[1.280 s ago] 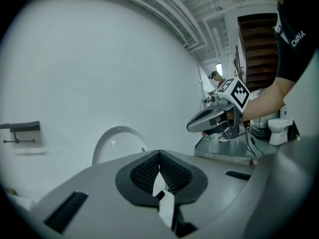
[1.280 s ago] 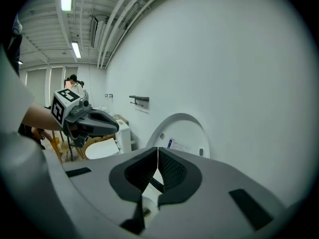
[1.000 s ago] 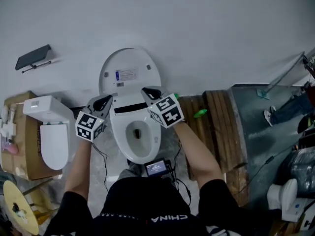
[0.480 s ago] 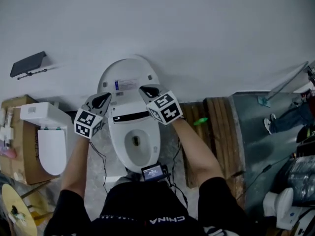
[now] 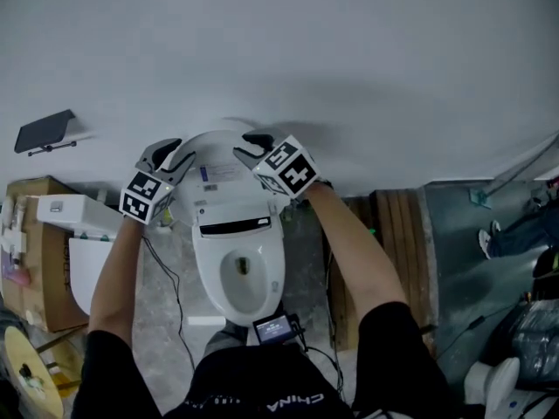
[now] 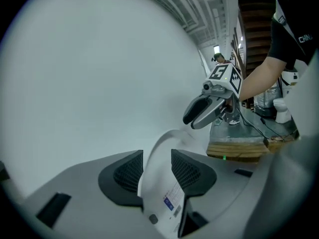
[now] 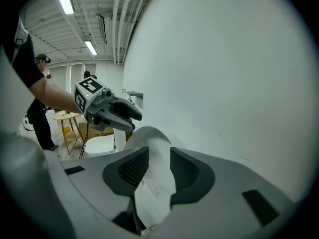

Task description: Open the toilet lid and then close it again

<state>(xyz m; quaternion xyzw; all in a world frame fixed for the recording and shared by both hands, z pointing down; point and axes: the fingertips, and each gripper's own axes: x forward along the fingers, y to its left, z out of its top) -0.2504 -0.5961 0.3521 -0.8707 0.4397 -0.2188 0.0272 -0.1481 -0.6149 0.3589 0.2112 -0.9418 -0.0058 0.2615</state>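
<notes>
The toilet lid [image 5: 225,175] stands raised, nearly upright against the white wall [image 5: 349,68] behind the bowl [image 5: 242,273], with its labelled underside facing the room. Its rim runs between the jaws of both grippers: the left gripper [image 5: 170,153] at its left edge, the right gripper [image 5: 247,147] at its right edge. Both pairs of jaws have just been opening and now sit narrowly parted, pads slack beside the rim and no longer pinching it (the lid seems to stand on its own). To my eye that ends the opening half. The closing half remains, and it calls for a fresh hold on the rim and a controlled swing down. 1 second ago the lid leaned well forward, showing its whole oval underside, with the 2 grippers lower, near the seat. Now it is foreshortened to a narrow shape at the wall, and both grippers have gone back with it.
</notes>
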